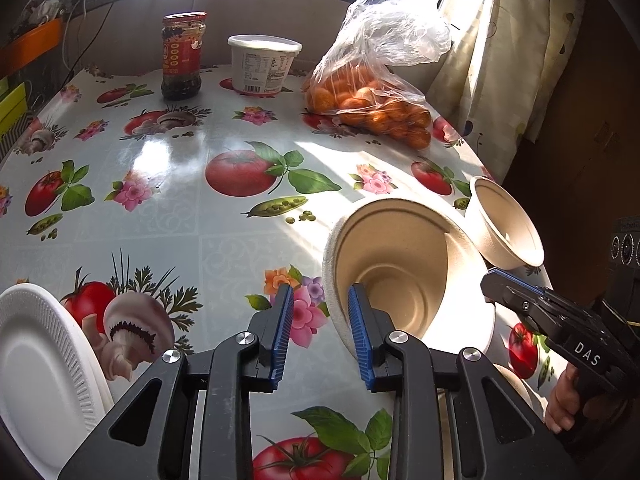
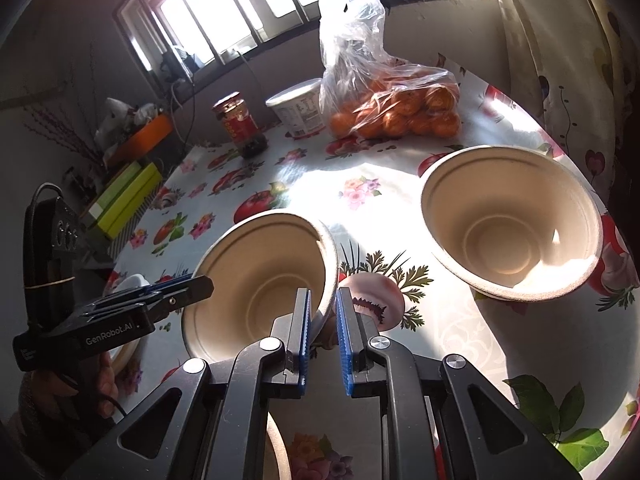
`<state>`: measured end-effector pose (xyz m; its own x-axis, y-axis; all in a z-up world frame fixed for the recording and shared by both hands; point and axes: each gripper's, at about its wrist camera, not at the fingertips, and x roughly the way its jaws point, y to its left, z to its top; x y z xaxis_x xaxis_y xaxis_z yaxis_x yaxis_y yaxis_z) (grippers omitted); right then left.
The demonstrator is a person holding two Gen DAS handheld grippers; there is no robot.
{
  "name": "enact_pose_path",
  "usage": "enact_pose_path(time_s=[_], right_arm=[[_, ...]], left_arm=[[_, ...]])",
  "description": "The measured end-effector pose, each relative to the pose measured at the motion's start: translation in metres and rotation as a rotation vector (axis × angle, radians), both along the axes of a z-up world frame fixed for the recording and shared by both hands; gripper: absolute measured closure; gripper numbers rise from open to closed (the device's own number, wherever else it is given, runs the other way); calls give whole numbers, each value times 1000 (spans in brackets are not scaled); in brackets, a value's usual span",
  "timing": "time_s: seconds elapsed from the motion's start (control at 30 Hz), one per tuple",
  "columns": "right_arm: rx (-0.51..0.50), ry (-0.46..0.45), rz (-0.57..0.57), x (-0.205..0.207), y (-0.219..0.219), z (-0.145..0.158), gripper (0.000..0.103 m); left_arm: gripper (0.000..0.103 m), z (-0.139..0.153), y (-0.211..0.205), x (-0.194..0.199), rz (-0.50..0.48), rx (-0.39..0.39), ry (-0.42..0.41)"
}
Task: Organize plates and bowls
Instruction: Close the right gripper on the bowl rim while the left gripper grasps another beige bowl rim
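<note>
- Left wrist view: the left gripper [image 1: 320,292] is released. Its pads [image 1: 282,320] stand apart, and the left rim of the near bowl [image 1: 400,272] lies between them, close to the right pad and clear of the left one. The placement appears to prepare a second hold on the rim.
- The near bowl stands near the right edge of the table [image 1: 180,220] and is tilted, its mouth turned toward the camera. The right gripper [image 1: 490,276] meets its opposite rim, which likely accounts for the tilt.
- The far bowl [image 1: 504,228] sits just beyond the near bowl, at the table's right edge. The likely intent is to nest the two.
- White plates [image 1: 40,380] lie at the near left edge, apart from the bowls, so each kind has its own place.
- A bag of oranges [image 1: 372,108], a jar [image 1: 182,60] and a tub [image 1: 264,64] stand along the far edge, clear of the work area.
- Right wrist view: the right gripper is clenched on the right rim of the near bowl. The thin wall is held between its blue pads, giving control of the tilt.
- The far bowl stands upright and untouched to the right. The left gripper's tip sits at the near bowl's left rim.
</note>
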<state>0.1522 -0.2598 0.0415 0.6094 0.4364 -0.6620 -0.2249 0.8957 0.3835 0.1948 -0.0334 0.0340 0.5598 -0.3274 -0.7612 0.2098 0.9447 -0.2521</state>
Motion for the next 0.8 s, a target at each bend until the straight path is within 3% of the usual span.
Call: enact_pose_path(time_s=[0.2, 0.8], right_arm=[[4, -3, 1, -2, 1, 0, 90], [13, -3, -13, -2, 0, 5, 90]], left_arm=[[89, 0, -5, -2, -10, 3, 1], [89, 9, -6, -5, 7, -7, -12]])
